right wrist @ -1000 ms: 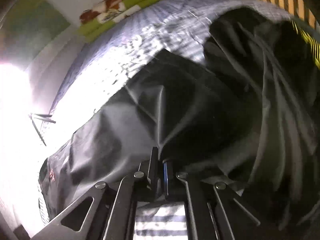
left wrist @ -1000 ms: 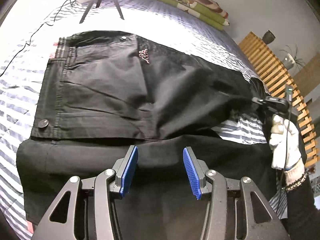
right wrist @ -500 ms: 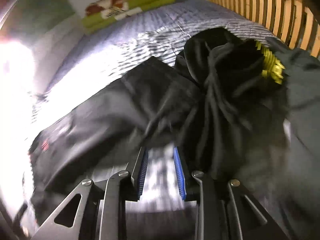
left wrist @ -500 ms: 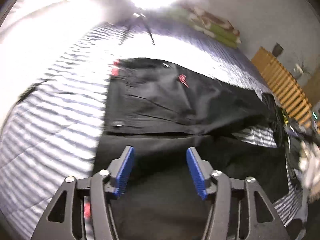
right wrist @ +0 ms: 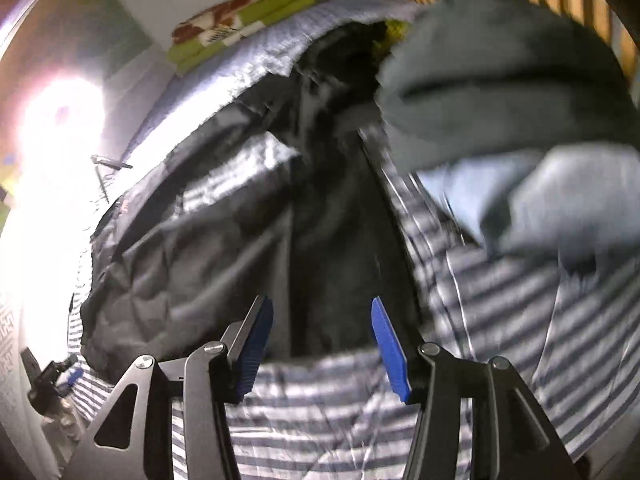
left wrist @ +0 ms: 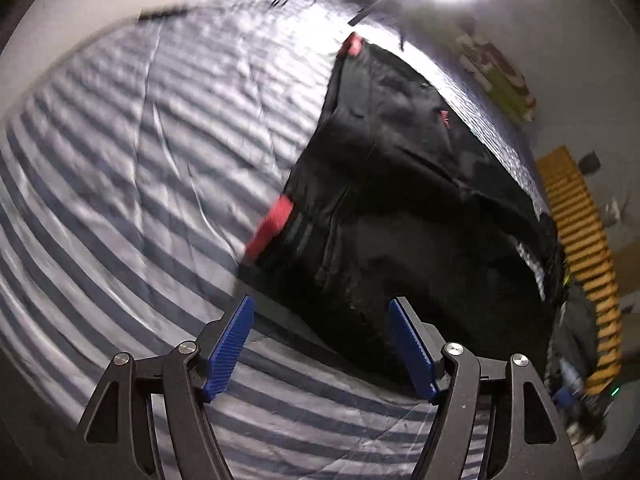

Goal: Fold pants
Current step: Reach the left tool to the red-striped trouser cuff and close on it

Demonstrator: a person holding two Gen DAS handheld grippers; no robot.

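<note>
Black pants (left wrist: 404,200) lie spread on the striped bedspread (left wrist: 120,200), filling the centre and right of the left wrist view, waistband with its red trim toward the upper middle, so both ends can be reached. Low in that frame, the left gripper (left wrist: 320,346) hangs over the near hem corner, jaws opening wide, nothing between them. In the right wrist view the pants run from centre left up to the top, and the right gripper (right wrist: 322,344) at the bottom centre opens over the leg's lower edge, empty, probably seeking a fresh hold.
</note>
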